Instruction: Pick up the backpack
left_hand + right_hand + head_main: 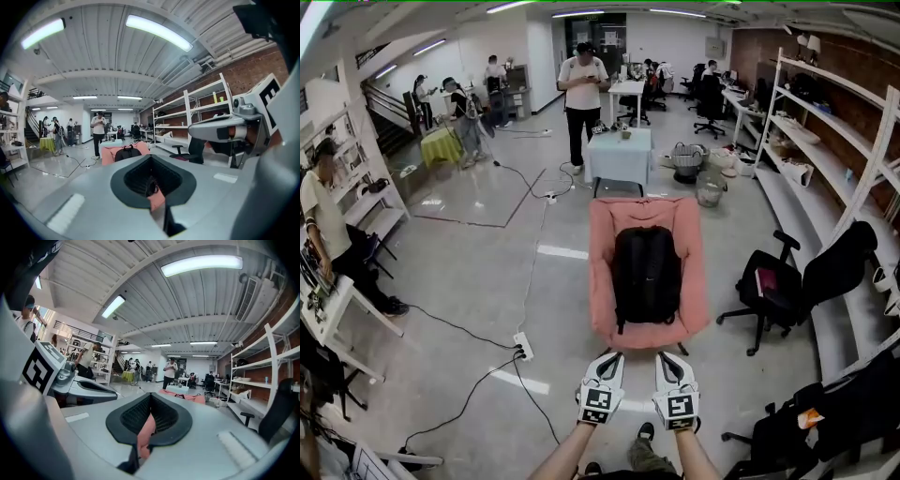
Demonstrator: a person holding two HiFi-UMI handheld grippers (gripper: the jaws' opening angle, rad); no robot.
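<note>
Facing the backpack (646, 274) on the chair (602, 234), the left gripper (608, 356) and right gripper (667, 356) are clenched, empty; jaws should open before contact.

People (583, 89) are working across a large open-plan research lab and office. Fluorescent tubes (511, 6) are glowing overhead, white shelving (825, 122) is lining the brick wall (759, 47) at right, swivel chairs (787, 281) are standing about, and power cables (459, 328) are trailing over the polished floor (487, 206) near the far desks (628, 89).
</note>
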